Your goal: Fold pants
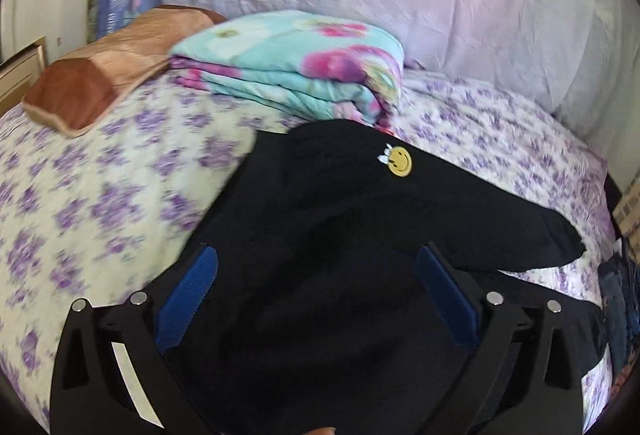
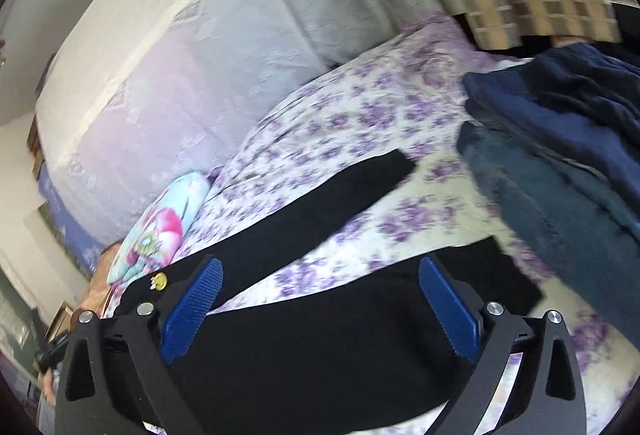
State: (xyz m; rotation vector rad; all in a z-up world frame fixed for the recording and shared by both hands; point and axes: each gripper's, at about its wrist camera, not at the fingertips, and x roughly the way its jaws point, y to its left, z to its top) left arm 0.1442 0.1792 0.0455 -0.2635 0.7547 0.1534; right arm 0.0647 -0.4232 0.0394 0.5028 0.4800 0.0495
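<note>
Basically black pants (image 1: 320, 275) spread under/btwn both tongs, L (image 1: 316, 267) & R (image 2: 320, 275), jaws wide apart.

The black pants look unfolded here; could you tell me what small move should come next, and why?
Probably close the right gripper on the nearer leg: the black pants lie with legs splayed apart on the floral bedsheet, and both it and the left gripper are open, holding nothing.

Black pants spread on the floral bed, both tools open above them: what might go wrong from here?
1. The black pants legs lie splayed apart, so a fold may come out misaligned.
2. The left tool, open over bunched fabric near the smiley patch, might pinch several layers.
3. The right tool works close to the blue clothes pile and could snag it.
</note>
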